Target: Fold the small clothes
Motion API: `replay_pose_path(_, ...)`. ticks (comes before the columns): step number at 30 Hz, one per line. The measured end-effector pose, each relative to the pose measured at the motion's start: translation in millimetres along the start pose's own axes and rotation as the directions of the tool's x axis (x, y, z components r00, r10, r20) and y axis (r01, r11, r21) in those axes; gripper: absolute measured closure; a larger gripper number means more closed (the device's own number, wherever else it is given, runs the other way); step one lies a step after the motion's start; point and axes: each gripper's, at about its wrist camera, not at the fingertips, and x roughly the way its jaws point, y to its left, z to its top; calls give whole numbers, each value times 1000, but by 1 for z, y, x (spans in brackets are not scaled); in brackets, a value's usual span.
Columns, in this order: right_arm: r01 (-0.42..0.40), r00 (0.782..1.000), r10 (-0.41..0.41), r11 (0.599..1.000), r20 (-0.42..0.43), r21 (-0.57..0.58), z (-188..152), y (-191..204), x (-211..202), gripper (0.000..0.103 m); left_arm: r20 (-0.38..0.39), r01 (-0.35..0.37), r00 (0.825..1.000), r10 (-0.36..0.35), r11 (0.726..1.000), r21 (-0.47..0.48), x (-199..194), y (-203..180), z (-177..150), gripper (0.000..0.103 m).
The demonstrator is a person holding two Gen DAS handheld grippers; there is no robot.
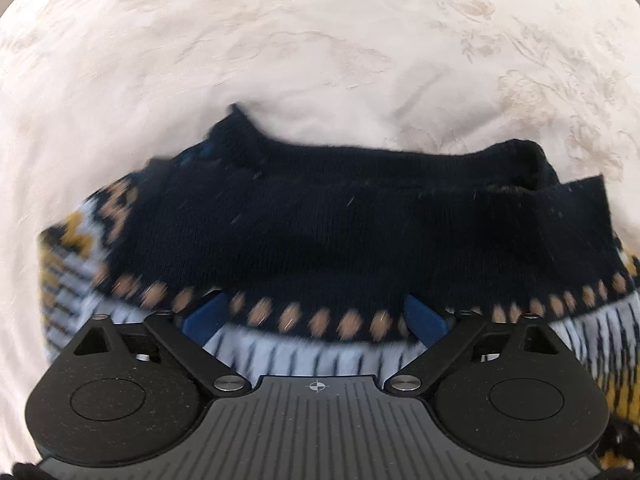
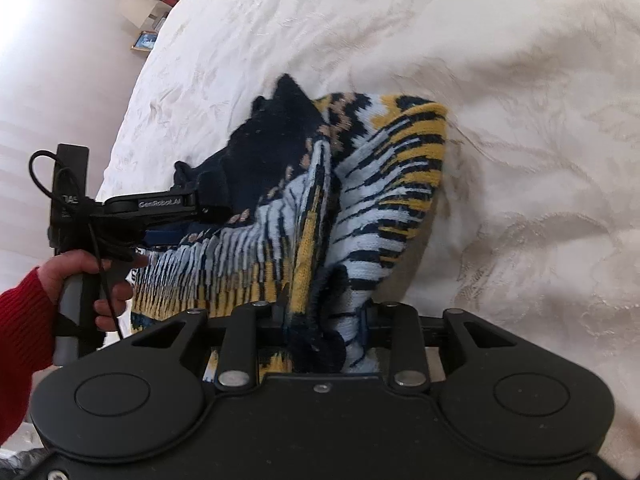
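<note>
A small knitted sweater (image 1: 328,216), navy at the top with tan dots and pale blue, yellow and navy stripes, lies on a cream bedspread (image 1: 280,40). My left gripper (image 1: 316,312) is open, its blue fingers (image 1: 204,316) wide apart with the sweater's fabric draped over and between them. In the right wrist view the sweater (image 2: 360,184) is lifted and bunched. My right gripper (image 2: 326,320) is shut on a fold of its striped hem. The left gripper (image 2: 168,208) shows there at the sweater's left side, held by a hand in a red sleeve.
The cream patterned bedspread (image 2: 520,120) spreads around the sweater. Its left edge (image 2: 132,92) drops off toward a pale floor. A lamp and a picture frame (image 2: 144,40) stand far back left.
</note>
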Motion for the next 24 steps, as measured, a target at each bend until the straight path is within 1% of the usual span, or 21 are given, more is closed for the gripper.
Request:
replay_pose_path(3, 25, 1000, -25, 999, 7, -31, -1, 13, -6, 63, 25, 23, 999, -22, 999, -25, -22, 23, -21, 8)
replay_pose_path(9, 79, 997, -78, 995, 24, -61, -3, 45, -12, 63, 39, 11, 999, -8, 998, -62, -51, 87, -77, 8)
replay_pose_path(13, 113, 993, -111, 990, 26, -81, -3, 75, -10, 63, 38, 2, 999, 2, 996, -85, -64, 136, -108, 8)
replay_pose_path(18, 158, 987, -158, 979, 17, -132, -5, 121, 2, 64, 43, 7, 999, -4, 997, -82, -77, 173, -123, 8)
replay_pose_path(20, 166, 986, -166, 974, 16, -152, -8, 141, 9, 64, 45, 18, 999, -14, 996, -82, -81, 186, -125, 8)
replay_pose_path(24, 164, 986, -164, 969, 17, -185, -14, 181, 29, 64, 60, 39, 998, -35, 997, -66, -86, 200, -125, 8)
